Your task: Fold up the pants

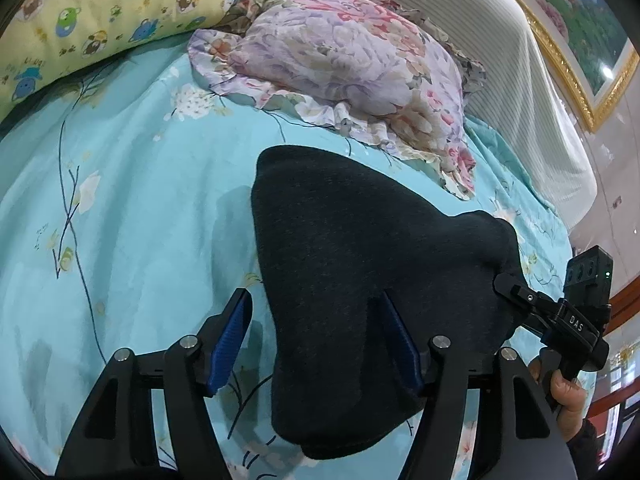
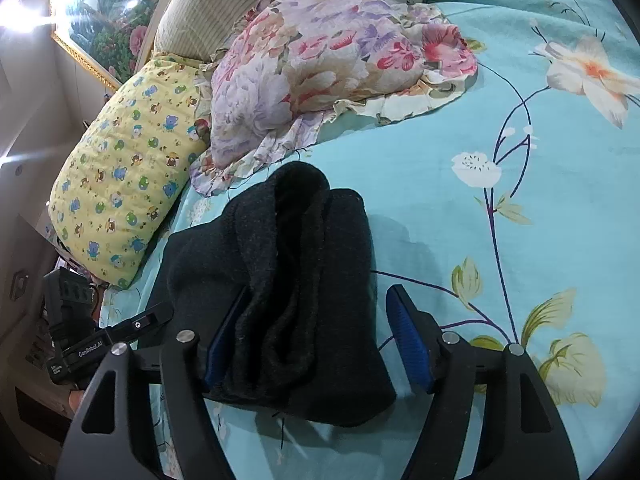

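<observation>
Pants [image 1: 360, 300] of dark charcoal knit lay folded into a thick bundle on the turquoise floral bedsheet [image 1: 140, 200], near the pillows at the head of the bed. We held our left gripper [image 1: 318, 344] with its blue-padded fingers spread wide — the left finger [image 1: 232, 340] stood clear over the sheet, while the right finger [image 1: 400, 344] lay against the dark cloth, the bundle's edge draped between them. Our right gripper [image 2: 320, 340] was likewise wide: its left finger [image 2: 224, 340] touched the folded layers, its right finger [image 2: 408, 340] stood apart just beside the bundle over bare sheet. Neither gripper pinched the fabric.

From the right wrist we saw the pants [image 2: 288, 280] stacked in several rolled layers. Behind them lay a ruffled pillow with pink and lilac flowers [image 1: 352, 60] and a yellow pillow printed with small cartoon bears [image 2: 124, 176] — the two touching. A gold-framed painting [image 1: 580, 32] hung on the wall.
</observation>
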